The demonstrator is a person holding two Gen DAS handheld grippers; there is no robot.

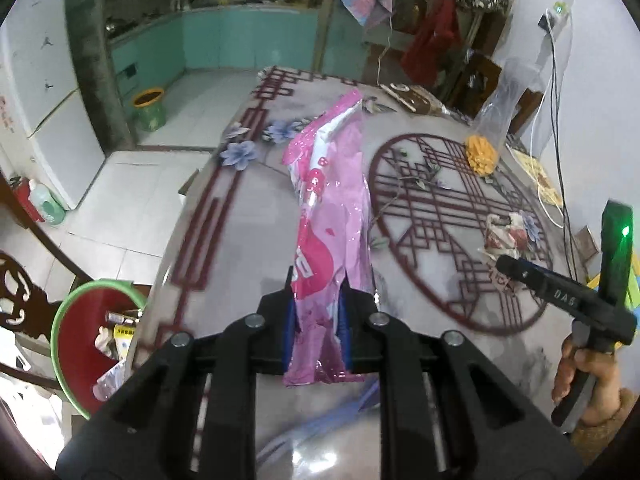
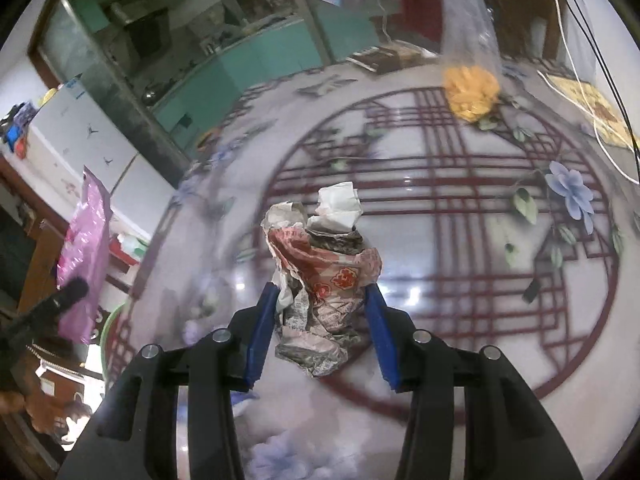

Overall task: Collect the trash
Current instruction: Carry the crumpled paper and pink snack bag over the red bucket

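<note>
My left gripper (image 1: 318, 294) is shut on a long pink plastic wrapper (image 1: 332, 200), which stands up from between the blue pads above the patterned table (image 1: 248, 240). My right gripper (image 2: 320, 294) is shut on a crumpled red-and-white paper wrapper (image 2: 324, 276), held over the table's round lattice pattern. In the left wrist view the right gripper (image 1: 505, 263) shows at the right with that paper (image 1: 506, 234) at its tip. In the right wrist view the pink wrapper (image 2: 84, 256) and the left gripper (image 2: 72, 290) sit at the far left.
A red bin with a green rim (image 1: 60, 320) stands below the table's left edge with several wrappers inside. A clear bag holding something orange (image 1: 482, 152) stands at the table's far right. Cables (image 1: 554, 120) hang along the right wall. A green pot (image 1: 150, 110) is on the floor.
</note>
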